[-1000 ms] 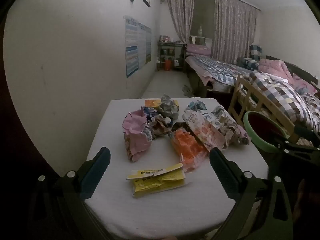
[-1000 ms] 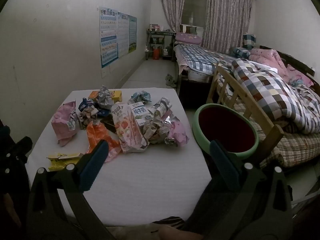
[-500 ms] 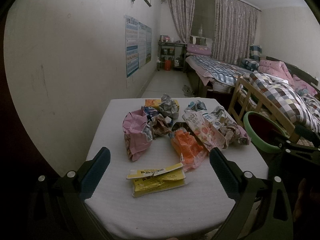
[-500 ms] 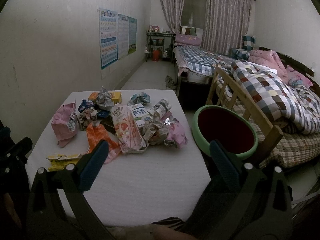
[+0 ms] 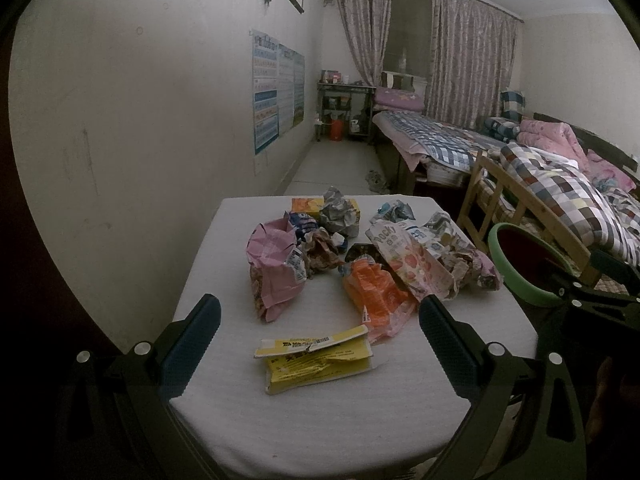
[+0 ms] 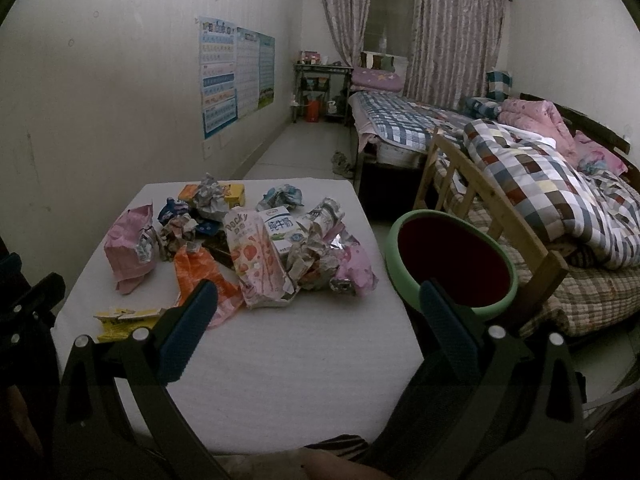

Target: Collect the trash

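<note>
Trash lies heaped on the white desk, so the spread left hand-held gripper should, I judge, straddle the nearest flattened yellow wrapper edgewise, while the spread right hand-held gripper waits by the green-rimmed red bin.

Crumpled wrappers heaped on table; green-rimmed bin beside

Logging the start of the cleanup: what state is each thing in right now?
left gripper: open, holding nothing
right gripper: open, holding nothing
green bin: upright beside the table, no trash seen inside
yellow wrapper: flattened, torn open
pink bag: crumpled, open
Pocky box: lying flat
curtains: drawn
</note>
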`<state>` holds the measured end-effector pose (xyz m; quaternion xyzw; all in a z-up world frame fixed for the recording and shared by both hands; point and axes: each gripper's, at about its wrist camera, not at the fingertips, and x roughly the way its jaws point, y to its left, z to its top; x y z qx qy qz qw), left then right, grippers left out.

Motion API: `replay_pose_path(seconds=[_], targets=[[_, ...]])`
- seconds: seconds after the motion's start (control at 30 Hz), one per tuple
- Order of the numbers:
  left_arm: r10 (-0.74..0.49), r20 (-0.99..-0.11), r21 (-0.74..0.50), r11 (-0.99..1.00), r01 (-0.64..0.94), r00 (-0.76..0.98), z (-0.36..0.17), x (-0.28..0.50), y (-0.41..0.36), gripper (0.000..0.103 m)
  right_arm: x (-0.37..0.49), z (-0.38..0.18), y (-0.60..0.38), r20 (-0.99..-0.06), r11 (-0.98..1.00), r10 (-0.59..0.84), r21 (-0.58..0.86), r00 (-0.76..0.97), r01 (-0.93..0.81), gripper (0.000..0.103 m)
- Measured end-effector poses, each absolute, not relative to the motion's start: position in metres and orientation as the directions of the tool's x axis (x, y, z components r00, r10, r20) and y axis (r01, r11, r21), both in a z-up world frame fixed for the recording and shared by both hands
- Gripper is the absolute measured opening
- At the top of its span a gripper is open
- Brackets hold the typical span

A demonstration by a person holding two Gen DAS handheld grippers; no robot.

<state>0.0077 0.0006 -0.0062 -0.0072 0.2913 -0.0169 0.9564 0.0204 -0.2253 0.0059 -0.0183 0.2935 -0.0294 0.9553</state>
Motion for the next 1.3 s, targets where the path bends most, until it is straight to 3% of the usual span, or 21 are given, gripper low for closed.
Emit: replay_pose_path(seconds=[1.3], targets=[[-0.035,-0.562,-0.026,0.999,0.024,0.826,-0.0087,0.0084,0.0024,0.095,0.0227,0.0070,-0.2166,-0.554,0.998,-0.063,-0.057,0.830,0.038,0.100]])
